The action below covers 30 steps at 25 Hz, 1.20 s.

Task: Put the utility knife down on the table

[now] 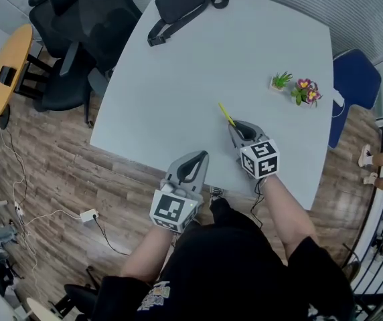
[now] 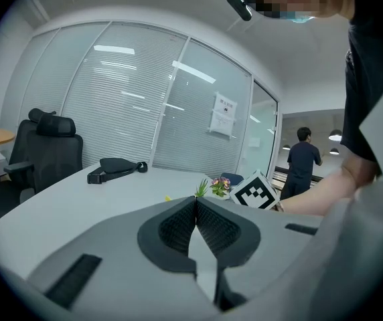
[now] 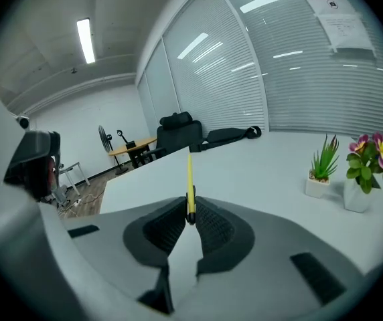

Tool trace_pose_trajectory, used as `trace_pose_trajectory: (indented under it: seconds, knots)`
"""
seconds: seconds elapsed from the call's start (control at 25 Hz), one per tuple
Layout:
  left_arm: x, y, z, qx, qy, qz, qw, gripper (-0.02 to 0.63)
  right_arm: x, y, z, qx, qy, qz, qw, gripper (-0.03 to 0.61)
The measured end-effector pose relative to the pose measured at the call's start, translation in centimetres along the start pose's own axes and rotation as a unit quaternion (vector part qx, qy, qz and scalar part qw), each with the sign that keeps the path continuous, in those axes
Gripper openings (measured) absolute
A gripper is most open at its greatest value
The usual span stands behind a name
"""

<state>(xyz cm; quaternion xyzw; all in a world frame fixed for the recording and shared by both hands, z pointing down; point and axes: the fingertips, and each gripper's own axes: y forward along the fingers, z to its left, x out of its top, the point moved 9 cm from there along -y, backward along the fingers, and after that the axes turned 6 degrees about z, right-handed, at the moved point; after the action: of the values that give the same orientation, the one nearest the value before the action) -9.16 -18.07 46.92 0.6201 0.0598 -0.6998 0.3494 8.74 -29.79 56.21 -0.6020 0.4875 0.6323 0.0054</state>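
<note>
A slim yellow utility knife (image 1: 226,114) sticks out forward from my right gripper (image 1: 240,129), which is shut on its near end above the white table (image 1: 178,92). In the right gripper view the utility knife (image 3: 190,182) rises straight up between the dark ribbed pads (image 3: 213,229); the right gripper (image 3: 190,214) clamps it. My left gripper (image 1: 193,166) hangs over the table's near edge. Its pads (image 2: 215,227) meet with nothing between them, so the left gripper (image 2: 195,209) is shut and empty.
A black waist bag (image 1: 181,5) lies at the table's far end. Two small potted plants (image 1: 297,89) stand at the right. Black office chairs (image 1: 78,39) and a round wooden table (image 1: 7,69) are on the left. A blue chair (image 1: 353,85) sits past the right edge.
</note>
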Motion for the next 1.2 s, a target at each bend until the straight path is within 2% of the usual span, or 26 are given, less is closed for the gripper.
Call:
trace_pose_trajectory:
  seconds: [0.4, 0.92, 1.2]
  knots:
    - [-1.0, 0.4, 0.4, 0.011, -0.011, 0.013, 0.9998, 0.006, -3.4, 3.6, -1.1, 0.001, 0.004, 0.067, 0.998, 0.049]
    - [-1.6, 0.7, 0.6, 0.016, -0.018, 0.023, 0.9994, 0.006, -5.9, 6.0, -1.7, -0.014, -0.008, 0.138, 0.990, 0.051]
    - [-1.8, 0.5, 0.4, 0.016, -0.020, 0.026, 0.9993, 0.006, -6.0, 6.2, -1.4, -0.024, -0.031, 0.151, 0.988, 0.054]
